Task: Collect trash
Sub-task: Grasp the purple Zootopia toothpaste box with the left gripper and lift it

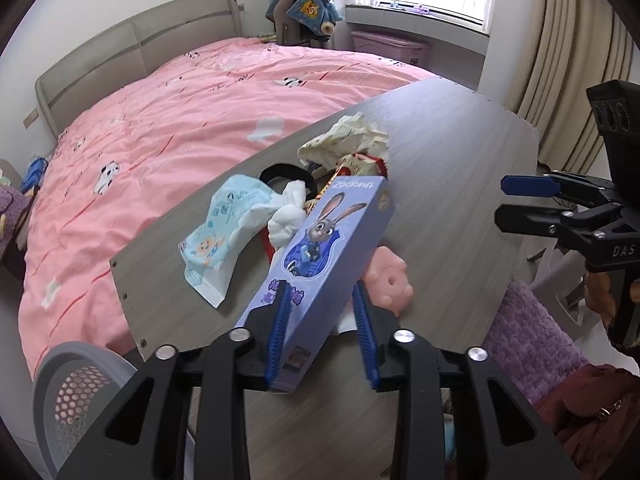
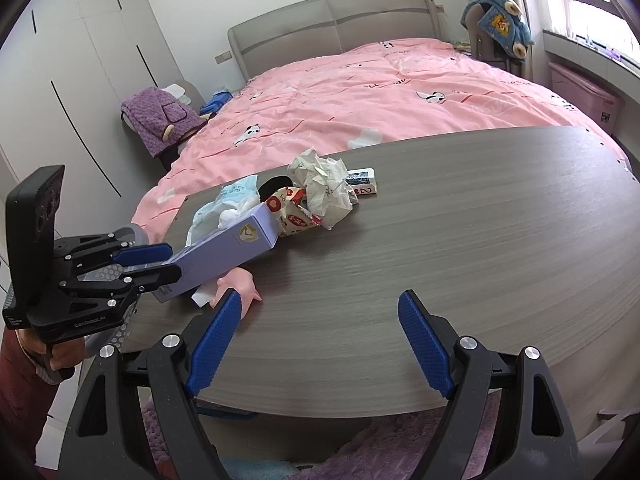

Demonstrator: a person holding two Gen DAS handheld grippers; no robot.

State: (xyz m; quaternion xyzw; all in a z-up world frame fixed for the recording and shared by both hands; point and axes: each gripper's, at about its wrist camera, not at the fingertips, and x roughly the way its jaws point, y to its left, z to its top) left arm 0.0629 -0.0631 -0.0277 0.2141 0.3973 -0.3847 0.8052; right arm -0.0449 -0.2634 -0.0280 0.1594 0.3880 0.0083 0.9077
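In my left tongs' view, my left tongs [image 1: 320,304] sit at the bottom middle of the frame. Their blue pads pinch the near end of a long purple cardboard box with a cartoon rabbit on it [image 1: 320,240]. The box tilts up, away from me, over the grey wooden table [image 1: 452,160]. Just right of the box lies a pink flower-shaped plastic piece [image 1: 390,286]. Left of the box lies a light blue wipes packet [image 1: 224,224], and a white crumpled tissue [image 1: 286,216] touches it. Above the box, near the middle of the frame, sits a cream crumpled paper ball [image 1: 348,138]. My right tongs [image 1: 528,200] show at the right edge, spread apart with nothing in them. A pink bed cover [image 1: 160,120] fills the left side.

In my right tongs' view, my right tongs [image 2: 320,320] stand spread wide at the bottom, over bare table [image 2: 480,220]. My left tongs [image 2: 168,262] are at the left, pinching the purple box [image 2: 228,248]. The paper ball [image 2: 324,184] lies above the middle, with a red and white snack wrapper [image 2: 290,216] beside it.
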